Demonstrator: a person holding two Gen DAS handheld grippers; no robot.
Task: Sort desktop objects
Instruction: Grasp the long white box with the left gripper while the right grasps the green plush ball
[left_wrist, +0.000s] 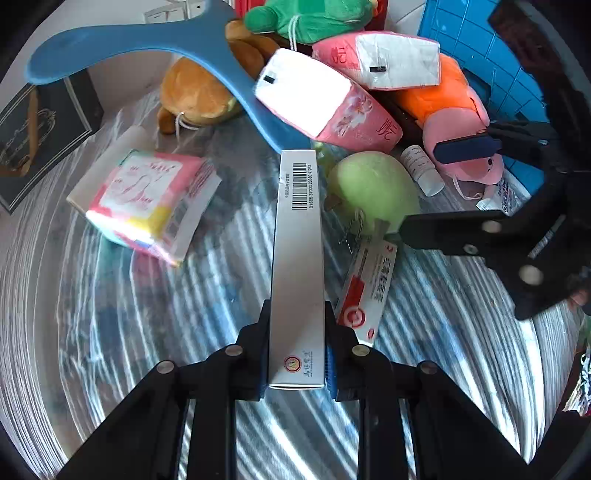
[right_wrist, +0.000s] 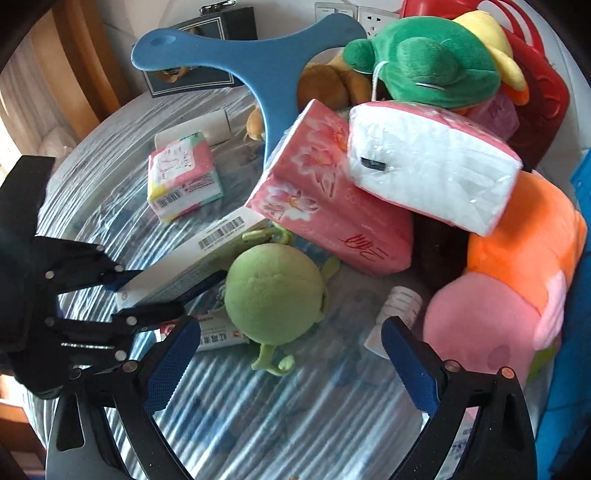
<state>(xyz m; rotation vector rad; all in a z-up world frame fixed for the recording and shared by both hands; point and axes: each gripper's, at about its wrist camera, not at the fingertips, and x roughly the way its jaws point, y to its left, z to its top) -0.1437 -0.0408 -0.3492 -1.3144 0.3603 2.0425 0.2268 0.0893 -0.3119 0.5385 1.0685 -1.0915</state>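
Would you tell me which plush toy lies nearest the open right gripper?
The light green round plush, just ahead of the right gripper; the pink-orange, green and brown plushes sit farther off.

— What finishes do you log near my grippers?
— Long box (left_wrist: 297, 266): smooth card, silvery sheen. Table cover (right_wrist: 280, 417): clear glossy film over striped cloth.
— And further off?
— I note the green ball toy (right_wrist: 273, 293): matt plush. Pink tissue packs (right_wrist: 332, 206): shiny plastic wrap. Blue three-armed piece (right_wrist: 266, 62): matt and smooth. Finger pads (right_wrist: 171, 369): blue, finely textured.
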